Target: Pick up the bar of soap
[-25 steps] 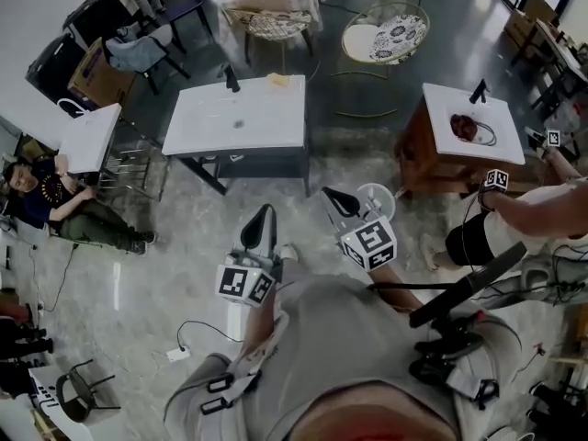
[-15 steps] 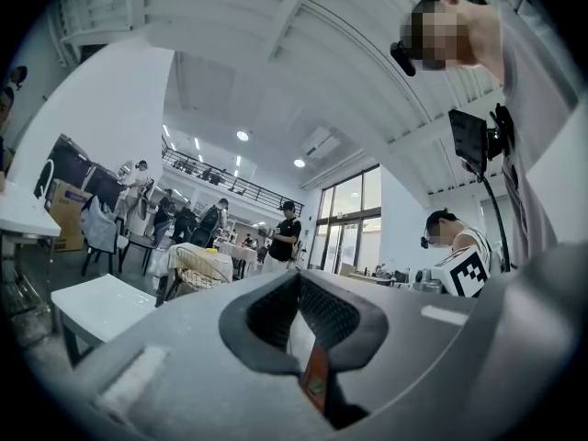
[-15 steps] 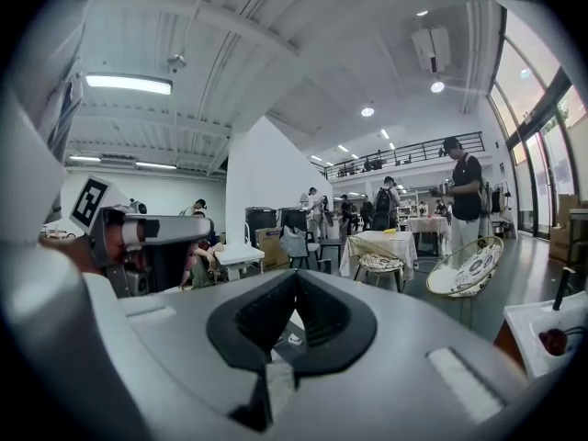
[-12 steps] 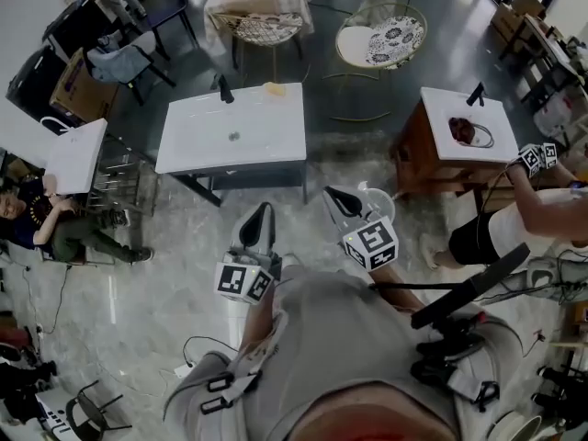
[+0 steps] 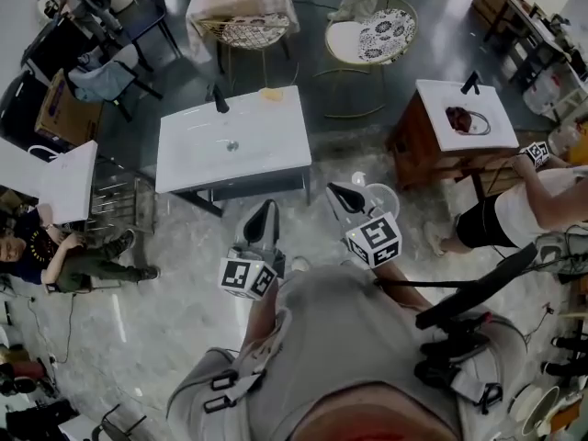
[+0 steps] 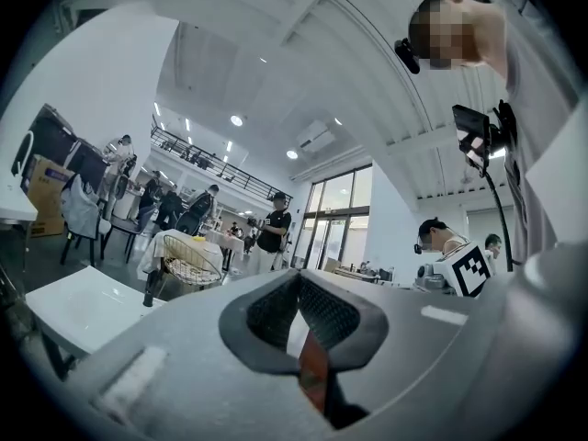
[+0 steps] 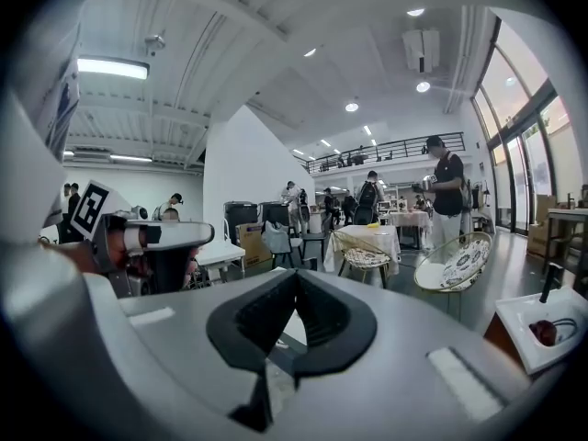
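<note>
Nearest, just ahead of the wearer's body, the left gripper (image 5: 265,209) and the right gripper (image 5: 333,191) are held side by side above the pale stone floor (image 5: 165,320). The left points toward 12 o'clock and the right toward about 11 o'clock. In each gripper's own view the fingers are pressed together at the tips, with nothing between them.

Beyond them at 12 o'clock stands a white bench (image 5: 276,154) with a shallow basin. A black tap (image 5: 220,99) rises at its far edge. The bar of soap (image 5: 270,93), small and yellowish, lies on that same far edge to the right of the tap, well apart from both grippers.

At 2 o'clock a second bench (image 5: 432,99) on a wooden base carries a dark reddish thing. At 9 o'clock a person (image 5: 55,251) sits on the floor. Farthest, around 12 to 1 o'clock, are a wicker chair (image 5: 246,30) and a round chair (image 5: 386,33) with a patterned cushion.
</note>
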